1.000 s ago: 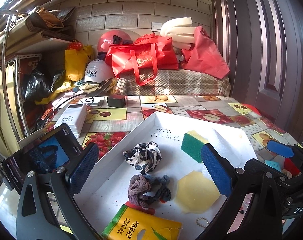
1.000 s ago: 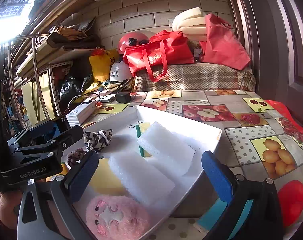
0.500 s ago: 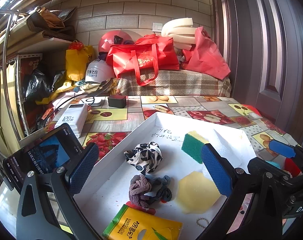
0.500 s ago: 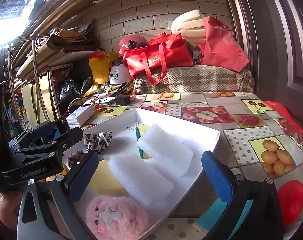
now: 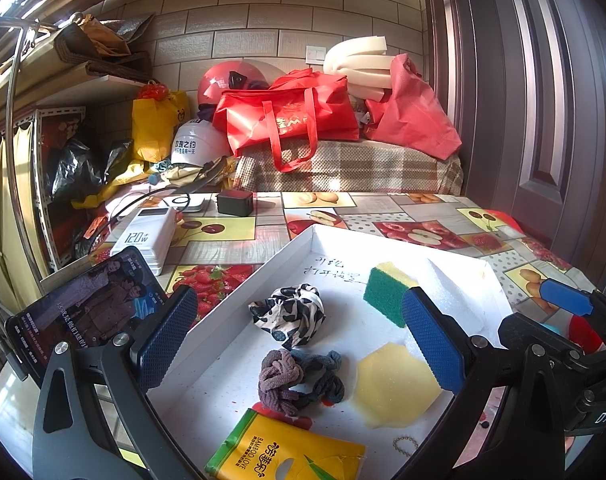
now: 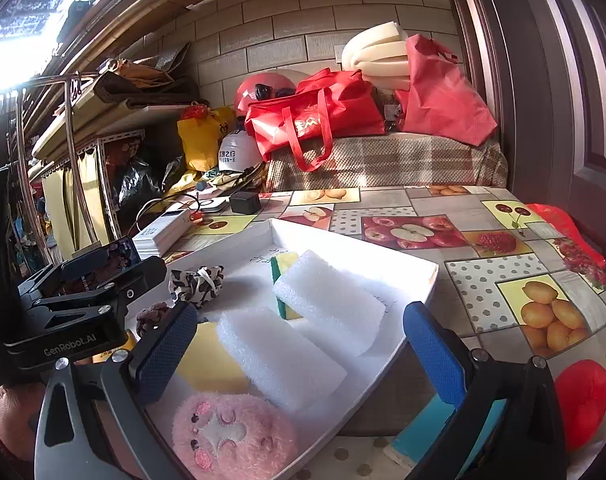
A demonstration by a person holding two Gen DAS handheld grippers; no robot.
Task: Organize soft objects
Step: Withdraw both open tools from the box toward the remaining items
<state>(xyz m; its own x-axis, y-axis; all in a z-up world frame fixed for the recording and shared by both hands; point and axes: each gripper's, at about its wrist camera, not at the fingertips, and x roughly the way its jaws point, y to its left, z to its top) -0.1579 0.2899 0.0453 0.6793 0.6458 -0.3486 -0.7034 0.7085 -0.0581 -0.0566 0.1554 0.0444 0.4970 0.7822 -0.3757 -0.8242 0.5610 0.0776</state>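
Note:
A white tray [image 5: 335,242] holds a black-and-white scrunchie [image 5: 289,314], a knotted purple-grey hair tie [image 5: 299,380], a yellow sponge [image 5: 393,384], a green-yellow scouring sponge [image 5: 387,292] and a yellow tissue pack [image 5: 287,454]. The right wrist view shows the tray [image 6: 419,308] with two white foam blocks [image 6: 329,302] [image 6: 279,354] and a pink plush pad [image 6: 233,438]. My left gripper [image 5: 299,338] is open and empty above the tray. My right gripper [image 6: 299,346] is open and empty over the foam blocks.
A phone [image 5: 83,312] on a stand and a white power bank [image 5: 145,238] sit left of the tray. A black charger [image 5: 235,202] lies behind. Red bags [image 5: 287,120], helmets and a shelf crowd the back. A door [image 5: 543,100] stands on the right.
Both grippers have lifted and drifted very slightly; the tray's contents have not moved.

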